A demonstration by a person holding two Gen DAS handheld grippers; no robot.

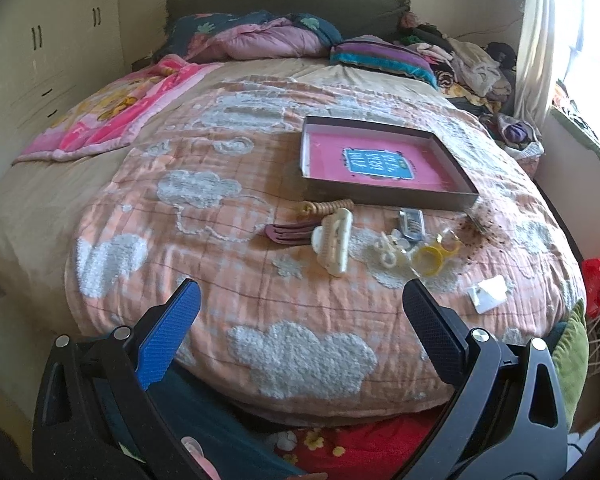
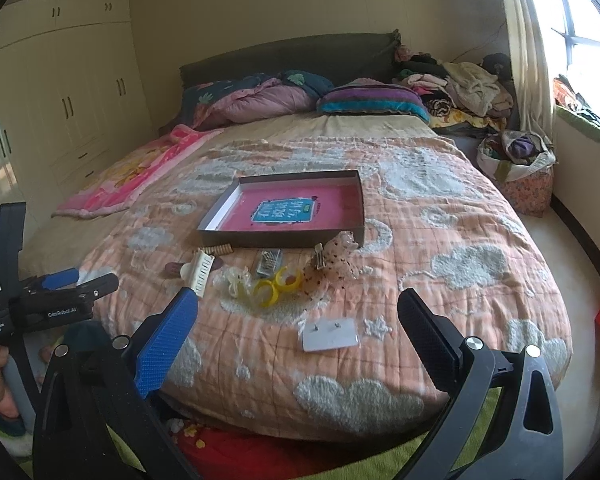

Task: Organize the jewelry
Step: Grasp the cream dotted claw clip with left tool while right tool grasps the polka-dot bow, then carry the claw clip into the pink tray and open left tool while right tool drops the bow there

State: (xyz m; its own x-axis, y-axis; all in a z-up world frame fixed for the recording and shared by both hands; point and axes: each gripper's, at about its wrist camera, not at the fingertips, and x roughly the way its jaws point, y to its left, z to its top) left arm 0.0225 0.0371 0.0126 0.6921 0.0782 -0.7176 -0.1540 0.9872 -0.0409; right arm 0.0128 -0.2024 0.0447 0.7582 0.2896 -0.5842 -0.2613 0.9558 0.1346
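Left wrist view is showing the left gripper (image 1: 300, 300) hovering over the near end of the bed with its jaws spread wide and nothing between them. Same deal on the right wrist view: the right gripper (image 2: 298, 312) is hanging there wide apart, gripping nothing, and the left one is poking in at the far left edge of that view.

All the jewelry stuff is sitting on the orange cloud quilt (image 1: 300, 360), bunched up just in front of the shallow box lid (image 1: 452, 198) with the pink inside and the blue label. Going left to right in the left view:
- a dark red hair clip (image 1: 286, 234) lying flat
- a tan coiled hair tie (image 1: 326, 207) right up against the box wall
- a cream claw clip (image 1: 334, 246) lying on its side, touching the red clip
- a silver metal clip (image 1: 412, 222) just beside the box
- a small cream bow piece (image 1: 388, 250)
- a yellow ring (image 1: 430, 262), with another yellow bit behind it
- a speckled mesh bow (image 2: 332, 262), which is showing way clearer in the right view, leaning near the box corner

Nearest the grippers, a white earring card (image 2: 332, 334) is lying by itself, apart from the pile, with two little studs on it.

The box is looking empty so far, apart from its printed label.
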